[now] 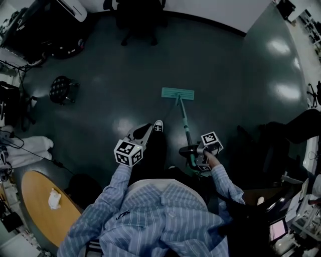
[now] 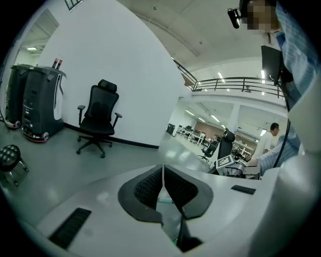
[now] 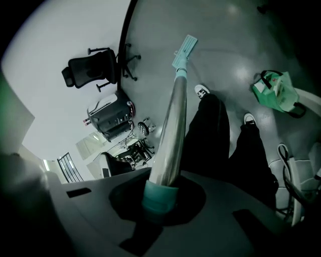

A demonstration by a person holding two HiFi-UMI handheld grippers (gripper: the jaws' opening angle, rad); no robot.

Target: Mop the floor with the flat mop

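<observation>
right gripper (image 1: 191, 150): clamped on the teal grip end of the flat mop handle (image 1: 184, 120)
left gripper (image 1: 144, 131): jaws closed, empty, at 9 o'clock of the handle
mop head (image 1: 177, 93): flat on floor (image 1: 225, 60), 12 o'clock of right gripper
progress: no wiped track visible; likely most floor left, out to office chair (image 1: 140, 20)

Glossy dark floor (image 1: 225, 75) catches bright light patches at upper right; a black office chair (image 1: 140, 20) stands by the white wall (image 1: 210, 10), top centre.
</observation>
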